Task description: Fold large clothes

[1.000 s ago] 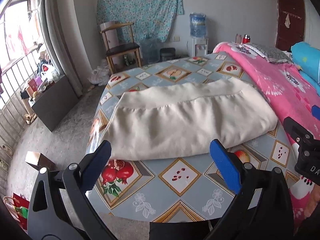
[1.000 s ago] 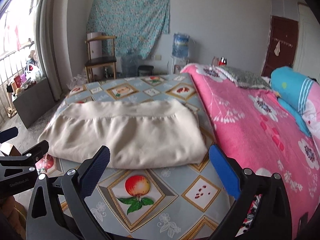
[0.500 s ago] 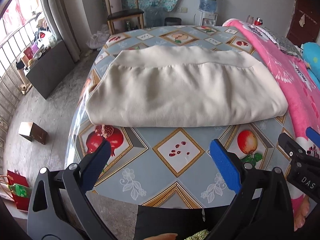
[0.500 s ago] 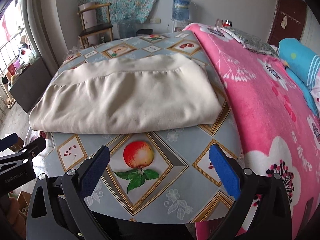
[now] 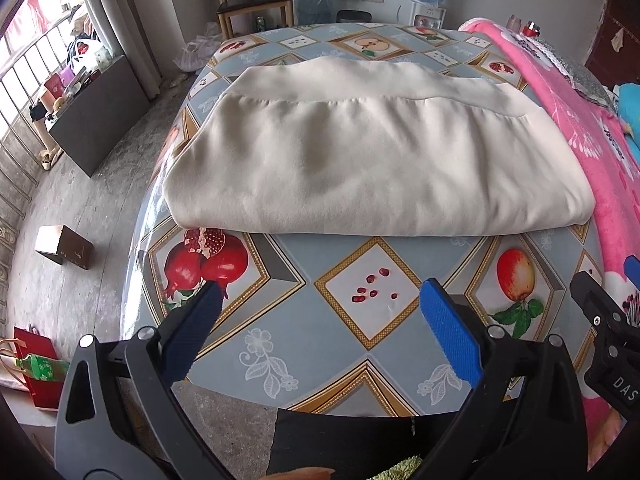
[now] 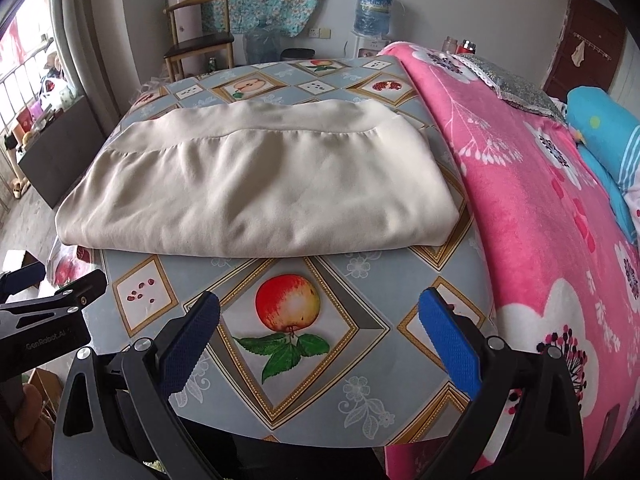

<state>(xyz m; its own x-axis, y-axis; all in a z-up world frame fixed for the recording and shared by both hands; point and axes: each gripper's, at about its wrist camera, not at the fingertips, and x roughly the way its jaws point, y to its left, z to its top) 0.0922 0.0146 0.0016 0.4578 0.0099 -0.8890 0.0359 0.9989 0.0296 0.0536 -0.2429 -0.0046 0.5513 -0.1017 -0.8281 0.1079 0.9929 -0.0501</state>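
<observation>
A cream garment lies folded in a wide rectangle on the fruit-print tablecloth. It also shows in the right wrist view. My left gripper is open and empty, above the near table edge, short of the garment's front fold. My right gripper is open and empty, above the apple print, also short of the fold. The right gripper's body shows at the right edge of the left wrist view. The left gripper's body shows at the left edge of the right wrist view.
A pink flowered blanket covers the bed at the table's right. A blue pillow lies beyond it. A chair, a water dispenser and a dark cabinet stand farther off. A brown box sits on the floor.
Both grippers have risen and tilted down toward the table, so the garment and tablecloth now show from higher up. The garment has not moved. Both grippers stay open.
</observation>
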